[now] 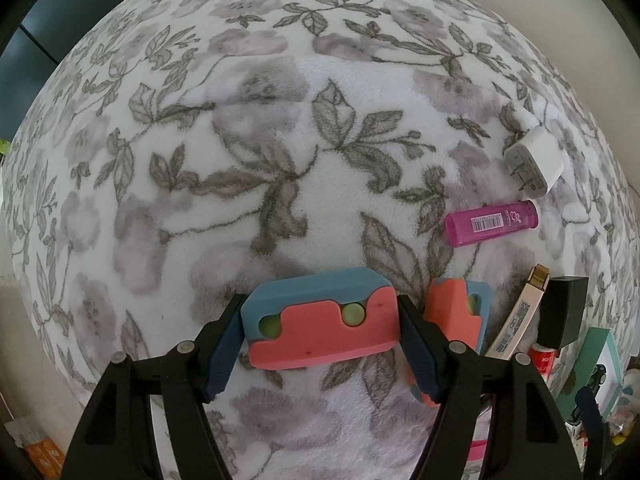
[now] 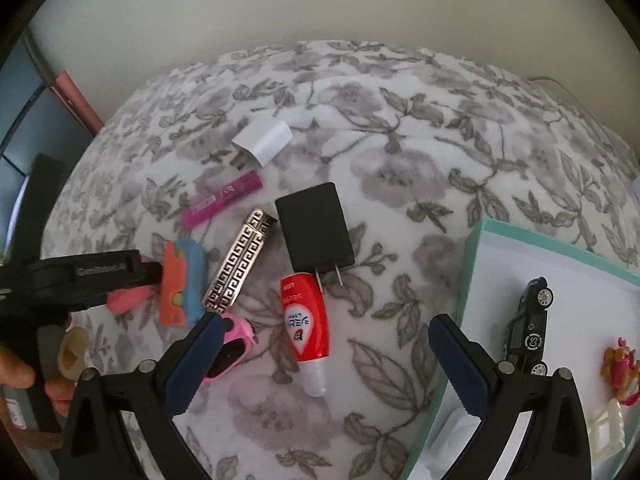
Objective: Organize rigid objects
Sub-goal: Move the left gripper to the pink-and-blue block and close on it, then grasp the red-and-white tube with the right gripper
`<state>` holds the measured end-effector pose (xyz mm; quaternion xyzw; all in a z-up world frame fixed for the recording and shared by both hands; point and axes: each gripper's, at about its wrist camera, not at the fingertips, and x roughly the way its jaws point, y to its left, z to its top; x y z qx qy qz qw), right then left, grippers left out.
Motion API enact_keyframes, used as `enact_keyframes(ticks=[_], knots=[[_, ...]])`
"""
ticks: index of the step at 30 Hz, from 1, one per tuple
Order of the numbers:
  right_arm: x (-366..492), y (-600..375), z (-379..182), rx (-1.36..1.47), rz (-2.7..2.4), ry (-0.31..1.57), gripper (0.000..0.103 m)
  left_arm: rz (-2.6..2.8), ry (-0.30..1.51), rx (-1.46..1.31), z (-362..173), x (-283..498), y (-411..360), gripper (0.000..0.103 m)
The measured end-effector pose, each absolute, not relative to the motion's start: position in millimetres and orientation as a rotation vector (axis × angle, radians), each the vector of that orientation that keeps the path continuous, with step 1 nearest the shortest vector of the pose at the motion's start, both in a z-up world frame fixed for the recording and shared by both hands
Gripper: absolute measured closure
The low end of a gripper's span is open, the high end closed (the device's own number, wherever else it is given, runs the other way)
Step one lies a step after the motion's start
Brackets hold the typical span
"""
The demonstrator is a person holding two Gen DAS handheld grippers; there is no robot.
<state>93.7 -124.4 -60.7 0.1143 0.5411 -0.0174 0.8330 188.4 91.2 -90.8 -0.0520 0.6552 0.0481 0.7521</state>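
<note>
Sorting looks only partly done — a few toys sit in the teal box (image 2: 472, 240), while most items lie loose on the floral blanket (image 1: 320, 184).

From the left: the left hand-held gripper (image 1: 320, 342) points straight down, its pads clamped on the ends of a pink-and-blue block (image 1: 320, 320). Just beside it lies a second pink-and-blue block (image 1: 456, 312), then a patterned bar (image 2: 240, 260), a purple lighter (image 1: 492, 222), a white charger (image 1: 534, 162), a black charger (image 2: 314, 228) and a red tube (image 2: 306, 320). A pink watch (image 2: 236, 344) lies under the right hand-held gripper (image 2: 324, 364), which hovers spread open and empty.

In the box are a black toy car (image 2: 530, 324) and a small figure (image 2: 618, 364). The neighbouring block sits close against the left jaw — likely to be nudged on lifting.
</note>
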Motion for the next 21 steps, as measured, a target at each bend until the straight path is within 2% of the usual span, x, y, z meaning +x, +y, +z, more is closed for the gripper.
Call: enact_keyframes(ticks=[10,16,21], knots=[[98.4,-124.3,-68.8,0.281,-0.032,1.14,0.001,0.109,1.431,-0.106,-91.5,189.9,88.5,0.029],[100.1,-130.0,-67.9,0.313,-0.041,1.132,0.015,0.109,1.431,-0.103,-91.9,190.5,88.6,0.029],[101.6,-137.2,-62.0,0.343,-0.04,1.116,0.017,0.11,1.431,-0.103,-92.1,191.0,88.0,0.029]])
